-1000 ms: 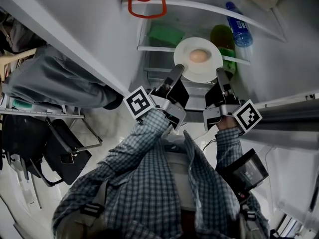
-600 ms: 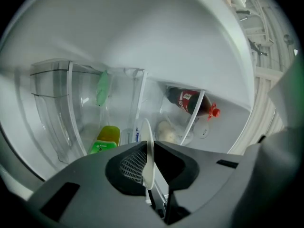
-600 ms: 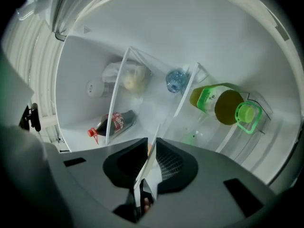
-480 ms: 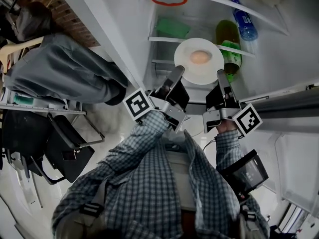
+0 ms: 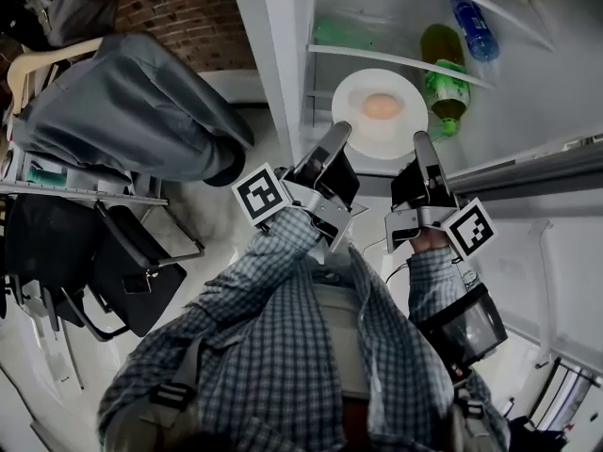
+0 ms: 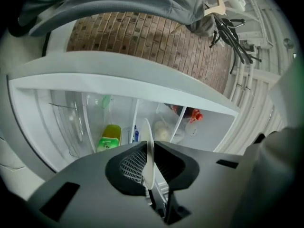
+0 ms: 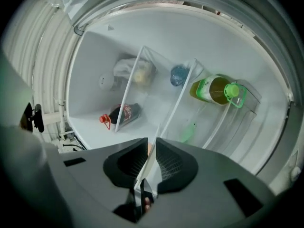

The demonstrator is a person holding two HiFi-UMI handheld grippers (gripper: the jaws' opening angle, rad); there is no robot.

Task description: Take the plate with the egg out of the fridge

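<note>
In front of the open white fridge (image 5: 283,55), the left gripper (image 5: 337,141) and the right gripper (image 5: 423,147) each had their jaws clamped on opposite rims of the round white plate (image 5: 363,132). They held it level at the fridge's mouth, with the tan egg (image 5: 382,106) at its middle. Beyond it a yellow-green bottle with a green cap (image 5: 443,73) sat on a shelf, and a blue bottle (image 5: 474,17) lay farther in.

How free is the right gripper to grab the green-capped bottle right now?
Probably not: the right gripper is shut on the plate, shared with the left gripper. Green-capped bottle is near, path open.
</note>
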